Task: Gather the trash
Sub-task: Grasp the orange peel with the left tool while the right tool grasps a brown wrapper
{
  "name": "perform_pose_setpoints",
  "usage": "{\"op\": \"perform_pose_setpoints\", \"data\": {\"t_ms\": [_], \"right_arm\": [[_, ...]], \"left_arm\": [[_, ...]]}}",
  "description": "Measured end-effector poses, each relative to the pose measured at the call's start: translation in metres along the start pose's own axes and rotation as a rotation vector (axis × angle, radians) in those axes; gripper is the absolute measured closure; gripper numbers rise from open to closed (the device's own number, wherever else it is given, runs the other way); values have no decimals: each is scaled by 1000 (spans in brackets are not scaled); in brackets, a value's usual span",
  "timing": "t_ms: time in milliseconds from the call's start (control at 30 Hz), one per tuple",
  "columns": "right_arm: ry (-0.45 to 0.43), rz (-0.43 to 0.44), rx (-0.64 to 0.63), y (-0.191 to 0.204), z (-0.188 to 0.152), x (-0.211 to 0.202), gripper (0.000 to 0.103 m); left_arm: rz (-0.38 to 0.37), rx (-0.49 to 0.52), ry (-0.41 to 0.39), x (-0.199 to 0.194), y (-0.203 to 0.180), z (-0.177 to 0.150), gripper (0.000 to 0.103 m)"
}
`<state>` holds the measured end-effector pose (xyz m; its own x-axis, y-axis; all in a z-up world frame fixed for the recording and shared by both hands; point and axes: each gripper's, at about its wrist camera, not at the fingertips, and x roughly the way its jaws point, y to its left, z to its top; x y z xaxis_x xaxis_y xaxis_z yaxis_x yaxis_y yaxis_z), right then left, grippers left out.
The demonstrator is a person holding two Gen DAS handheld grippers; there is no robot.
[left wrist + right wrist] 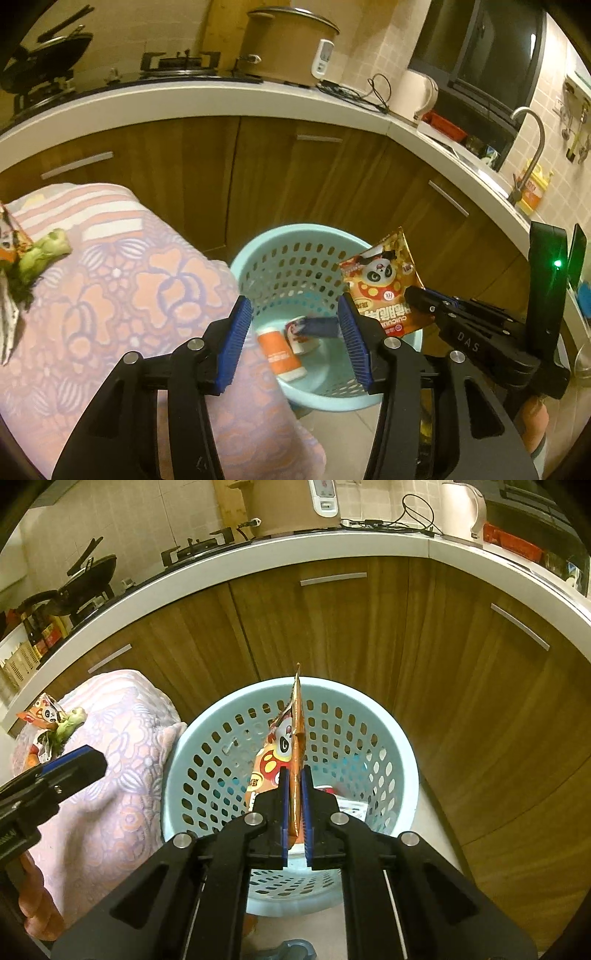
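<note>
Blue-padded right gripper [294, 805] pinched a panda-print snack wrapper [291, 746] edge-on above the pale blue perforated wastebasket [402, 753], where simply releasing over the middle looked best, while the left gripper [295, 332] hung spread apart and empty alongside.

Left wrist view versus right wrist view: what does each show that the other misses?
Only the left wrist view shows the sink faucet and the orange bottle lying in the basket. Only the right wrist view shows the sauce bottles beside the stove. Both show the blue basket, the panda snack bag in the right gripper, and the open left gripper.
</note>
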<state>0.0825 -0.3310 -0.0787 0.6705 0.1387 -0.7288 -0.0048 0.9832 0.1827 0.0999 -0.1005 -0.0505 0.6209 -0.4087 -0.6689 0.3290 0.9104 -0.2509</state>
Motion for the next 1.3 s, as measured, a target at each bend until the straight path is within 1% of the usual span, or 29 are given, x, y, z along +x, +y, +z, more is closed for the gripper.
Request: {"op": "perform_pose_setpoints", "data": {"t_ms": [100, 133, 167, 200, 233, 300, 367, 400, 533, 633, 700, 800, 833, 867, 900, 967, 1000, 1067, 1133, 1200, 1233, 1300], "right_arm": [[-6, 1, -5, 5, 0, -3, 92], [-8, 0, -5, 7, 0, -4, 83], [-11, -2, -5, 9, 0, -5, 69], [-17, -8, -5, 11, 0, -7, 60], [-36, -18, -9, 14, -1, -10, 55], [-53, -16, -24, 22, 0, -16, 55], [-69, 15, -31, 32, 2, -22, 55], [-79, 32, -38, 38, 2, -26, 55], [-113, 100, -107, 80, 3, -37, 55], [-111, 156, -175, 119, 0, -39, 55], [-107, 196, -220, 145, -3, -40, 55], [-103, 245, -288, 185, -8, -41, 55], [-98, 264, -308, 199, -10, -40, 55], [-91, 282, -327, 212, -11, -39, 55], [-87, 292, -338, 221, -13, -39, 55], [-79, 312, -366, 240, -16, -37, 55], [-74, 321, -376, 248, -18, -36, 55], [-55, 340, -395, 265, -22, -32, 55], [-39, 352, -406, 276, -24, -28, 55], [-30, 358, -417, 283, -27, -27, 55], [-27, 360, -425, 287, -28, -26, 55], [-23, 358, -435, 293, -28, -24, 55]], "left_arm": [[7, -12, -16, -10, 6, -3, 51], [9, -20, -21, -14, 10, -4, 51], [10, -27, -25, -17, 12, -5, 51], [9, -35, -29, -21, 16, -5, 51], [11, -44, -35, -25, 19, -7, 51], [21, -57, -50, -34, 26, -9, 51], [39, -76, -72, -47, 34, -13, 46], [48, -88, -84, -54, 40, -16, 46], [109, -143, -141, -90, 65, -26, 43], [184, -205, -184, -122, 90, -35, 42], [244, -255, -215, -145, 110, -43, 40], [399, -323, -254, -181, 138, -63, 33], [452, -345, -264, -192, 148, -70, 27], [486, -360, -270, -199, 155, -75, 20], [528, -377, -276, -208, 163, -82, 16], [607, -414, -285, -219, 179, -97, 14], [627, -435, -280, -223, 189, -104, 14], [627, -497, -251, -227, 208, -116, 14], [599, -543, -241, -226, 220, -124, 14], [566, -561, -221, -223, 221, -128, 15], [547, -568, -193, -217, 223, -126, 15], [553, -579, -160, -206, 226, -123, 15]]}}
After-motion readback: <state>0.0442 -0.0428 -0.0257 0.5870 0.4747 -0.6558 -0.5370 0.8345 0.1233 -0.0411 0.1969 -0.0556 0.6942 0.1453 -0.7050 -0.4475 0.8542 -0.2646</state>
